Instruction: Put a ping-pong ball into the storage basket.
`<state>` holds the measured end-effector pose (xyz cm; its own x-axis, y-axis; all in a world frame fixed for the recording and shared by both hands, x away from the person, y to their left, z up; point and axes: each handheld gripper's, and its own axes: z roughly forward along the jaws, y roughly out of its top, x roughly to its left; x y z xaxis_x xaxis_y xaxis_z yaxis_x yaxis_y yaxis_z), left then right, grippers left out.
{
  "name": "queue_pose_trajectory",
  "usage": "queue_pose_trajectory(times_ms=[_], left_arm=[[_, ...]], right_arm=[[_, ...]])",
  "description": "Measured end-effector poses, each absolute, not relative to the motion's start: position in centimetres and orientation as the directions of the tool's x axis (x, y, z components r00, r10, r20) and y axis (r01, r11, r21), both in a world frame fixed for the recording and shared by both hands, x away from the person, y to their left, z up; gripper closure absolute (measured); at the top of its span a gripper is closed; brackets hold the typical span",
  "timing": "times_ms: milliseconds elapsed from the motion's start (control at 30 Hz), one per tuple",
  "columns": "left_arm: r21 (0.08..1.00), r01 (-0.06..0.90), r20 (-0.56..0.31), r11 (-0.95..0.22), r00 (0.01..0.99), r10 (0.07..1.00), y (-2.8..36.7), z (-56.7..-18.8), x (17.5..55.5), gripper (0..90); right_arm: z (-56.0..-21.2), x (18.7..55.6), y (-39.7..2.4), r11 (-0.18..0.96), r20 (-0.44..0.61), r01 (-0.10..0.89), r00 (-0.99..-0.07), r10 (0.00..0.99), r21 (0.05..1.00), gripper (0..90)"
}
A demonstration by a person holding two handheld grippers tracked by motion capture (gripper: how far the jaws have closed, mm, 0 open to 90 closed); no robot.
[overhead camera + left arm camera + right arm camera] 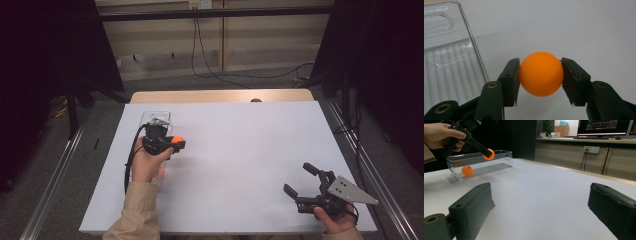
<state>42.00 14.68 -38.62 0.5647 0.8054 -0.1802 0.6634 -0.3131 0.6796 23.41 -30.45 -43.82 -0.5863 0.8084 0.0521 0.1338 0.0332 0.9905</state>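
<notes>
While the left gripper (540, 75) clamps an orange ping-pong ball (541, 74), the clear plastic bin (451, 62) sits at its 10 o'clock. Probably needs carrying over and dropping beside the other ball (467, 170); right gripper (306, 181) idles wide open.

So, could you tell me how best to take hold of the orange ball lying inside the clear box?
Grip the ball in the box across its widest middle, coming straight down through the clear box's open top; the walls block any sideways approach.

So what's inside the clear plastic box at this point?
One orange ball lies on the floor of the clear box, near one end. The left gripper holds a second ball outside it.
</notes>
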Motion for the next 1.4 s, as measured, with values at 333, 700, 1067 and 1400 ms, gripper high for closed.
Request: queue_pose_trajectory(times_ms=[333, 700, 1067, 1400], left_arm=[[0.681, 0.666, -0.181, -0.304, 0.555, 0.812, 15.3, -38.5, 42.0, 50.9], [0.681, 0.669, -0.179, -0.297, 0.546, 0.818, 15.5, -38.5, 42.0, 50.9], [0.683, 0.669, -0.177, -0.294, 0.542, 0.822, 15.9, -38.3, 41.9, 50.9], [0.687, 0.672, -0.185, -0.277, 0.531, 0.827, 16.4, -38.1, 41.9, 50.9]], right_arm=[[-43.8, 23.4, -30.5, 0.034, 0.052, 0.134, -0.587, 0.808, 0.990, 4.9], [-43.8, 23.4, -30.4, 0.036, 0.050, 0.134, -0.588, 0.808, 0.990, 4.9], [-43.8, 23.4, -30.4, 0.036, 0.050, 0.134, -0.588, 0.808, 0.990, 4.9], [-43.8, 23.4, -30.5, 0.036, 0.050, 0.134, -0.587, 0.808, 0.990, 4.9]])
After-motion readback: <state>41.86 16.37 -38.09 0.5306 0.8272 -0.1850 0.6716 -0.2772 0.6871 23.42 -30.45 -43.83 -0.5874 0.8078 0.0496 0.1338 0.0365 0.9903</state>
